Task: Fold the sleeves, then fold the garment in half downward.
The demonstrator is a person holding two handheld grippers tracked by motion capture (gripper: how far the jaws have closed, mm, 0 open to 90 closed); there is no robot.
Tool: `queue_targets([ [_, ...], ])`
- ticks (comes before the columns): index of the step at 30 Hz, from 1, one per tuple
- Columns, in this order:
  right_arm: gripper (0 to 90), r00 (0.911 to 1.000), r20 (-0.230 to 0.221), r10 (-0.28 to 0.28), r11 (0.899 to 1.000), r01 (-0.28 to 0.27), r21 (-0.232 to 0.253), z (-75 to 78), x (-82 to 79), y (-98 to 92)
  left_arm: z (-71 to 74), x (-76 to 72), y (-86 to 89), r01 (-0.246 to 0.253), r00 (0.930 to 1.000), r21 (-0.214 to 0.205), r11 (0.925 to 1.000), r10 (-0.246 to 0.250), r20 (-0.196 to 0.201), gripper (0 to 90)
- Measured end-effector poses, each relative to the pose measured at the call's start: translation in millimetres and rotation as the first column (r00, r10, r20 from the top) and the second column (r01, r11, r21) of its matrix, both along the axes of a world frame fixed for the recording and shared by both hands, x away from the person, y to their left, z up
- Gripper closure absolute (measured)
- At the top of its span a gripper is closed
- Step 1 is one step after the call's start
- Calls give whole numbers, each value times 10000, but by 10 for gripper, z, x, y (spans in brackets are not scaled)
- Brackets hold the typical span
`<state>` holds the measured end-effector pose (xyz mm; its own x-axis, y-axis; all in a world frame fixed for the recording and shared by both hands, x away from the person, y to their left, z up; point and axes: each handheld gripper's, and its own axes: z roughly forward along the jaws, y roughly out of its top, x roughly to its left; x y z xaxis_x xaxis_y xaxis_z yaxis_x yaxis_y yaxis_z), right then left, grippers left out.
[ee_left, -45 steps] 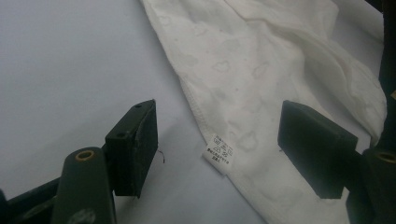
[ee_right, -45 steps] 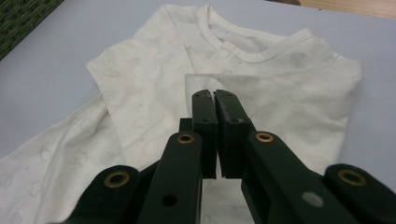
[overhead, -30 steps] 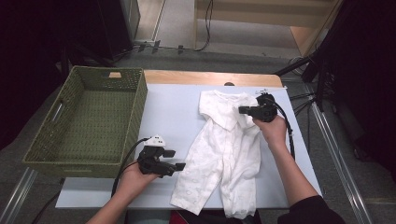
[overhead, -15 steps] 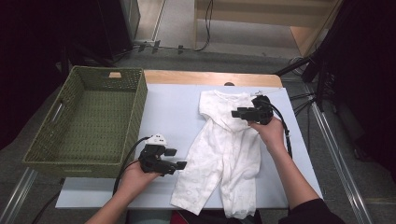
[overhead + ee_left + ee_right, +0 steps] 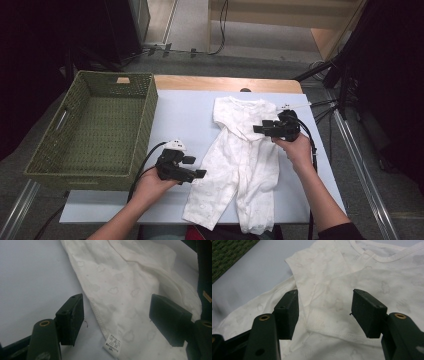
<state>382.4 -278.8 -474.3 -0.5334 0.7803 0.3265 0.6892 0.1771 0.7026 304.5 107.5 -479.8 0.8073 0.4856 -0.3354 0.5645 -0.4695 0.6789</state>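
A white baby romper [image 5: 240,165] lies flat on the pale table [image 5: 185,110], neck toward the far edge, legs toward the person. My right gripper [image 5: 258,129] hovers over its chest. In the right gripper view the right gripper [image 5: 324,312] has just been opening; a sleeve cuff [image 5: 329,326] folded onto the chest lies under the gap, untouched by the pads. My left gripper [image 5: 200,173] rests open at the romper's left edge. In the left gripper view the left gripper [image 5: 116,312] straddles the hem, with a care label [image 5: 112,343] below the gap.
A green woven basket [image 5: 145,125] stands on the table's left side, its corner also in the right gripper view [image 5: 227,255]. Bare table [image 5: 32,277] lies between the basket and the romper. Cables trail from both grippers; dark stands crowd the far right.
The right gripper's jaws have opened over the romper's chest and the hand has drawn slightly toward the person. The left hand has kept still.
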Motion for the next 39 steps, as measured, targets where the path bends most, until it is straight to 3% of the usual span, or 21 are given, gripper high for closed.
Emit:
queue_targets([
  [4,357,9999,157,43,9999,-45,90,-24,-68,-26,10,39,-62,13,10000,76,10000,-12,-80,265],
  [6,308,9994,325,112,9995,-121,277,-50,-132,-40,14,60,-84,7,9999,-62,10000,-8,-153,247],
  [11,255,9992,261,294,9985,-306,456,-75,-189,-55,9,111,-120,-6,9994,-109,9999,3,-338,247],
  [26,255,9994,295,166,9991,-177,374,-156,-358,-153,20,207,-239,81,9995,-37,10000,-83,-301,250],
  [32,255,9996,279,61,9996,-68,281,-178,-403,-214,17,302,-283,-46,9999,160,9999,49,-162,256],
  [39,255,9996,242,-114,9995,107,285,-210,-426,-287,22,417,-324,-216,9996,77,9997,217,-169,270],
])
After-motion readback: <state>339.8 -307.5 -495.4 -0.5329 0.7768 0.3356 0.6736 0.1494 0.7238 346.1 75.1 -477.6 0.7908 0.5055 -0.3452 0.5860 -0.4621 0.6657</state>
